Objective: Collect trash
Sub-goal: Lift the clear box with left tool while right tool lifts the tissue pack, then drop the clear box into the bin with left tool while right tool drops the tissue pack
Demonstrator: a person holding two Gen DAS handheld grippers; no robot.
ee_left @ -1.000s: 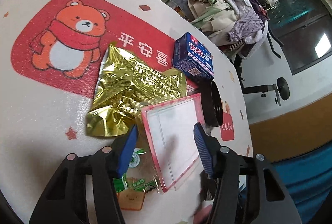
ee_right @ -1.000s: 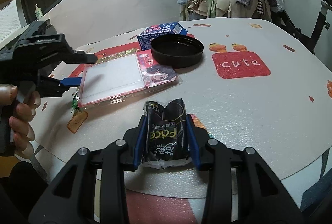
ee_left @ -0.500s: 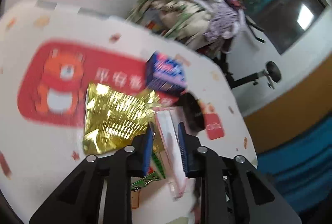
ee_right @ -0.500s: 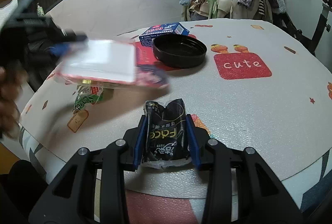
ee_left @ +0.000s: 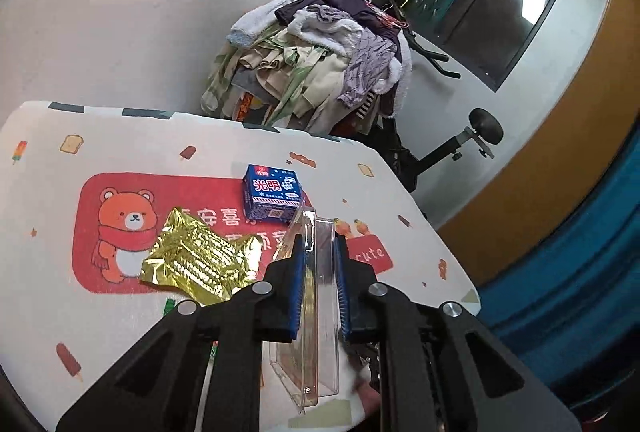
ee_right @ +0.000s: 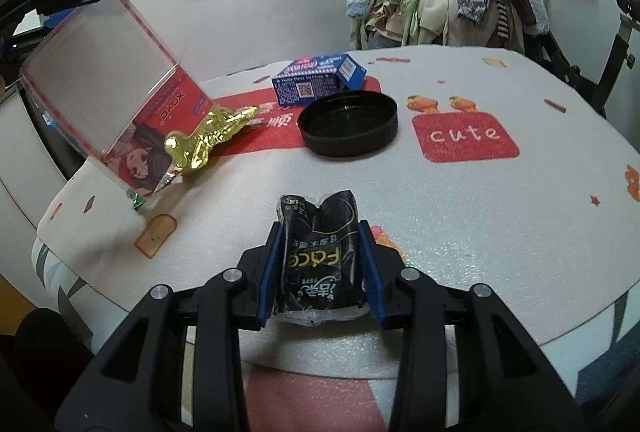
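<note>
On the table [ee_right: 460,216] with the bear-print foam cover, two pieces of trash are picked up, several not. Left gripper [ee_left: 319,264] is pinching the clear plastic blister package with red card backing [ee_left: 316,296] edge-on, lifted and tilted above the table's near-left edge; in the right view the same package [ee_right: 104,72] hangs in the air over the crumpled gold foil wrapper [ee_right: 208,134]. Right gripper [ee_right: 320,264] is pressed onto a black crinkled snack bag [ee_right: 318,264], held low over the table's near side. Not yet collected: gold foil wrapper, blue cardboard carton [ee_right: 318,82], round black plastic lid [ee_right: 348,122], and a small green wrapper [ee_right: 138,200] near the left edge. No bin in sight, so I can't say where these get dropped. Judgement: roughly a third done, with both grippers occupied until they unload.
</note>
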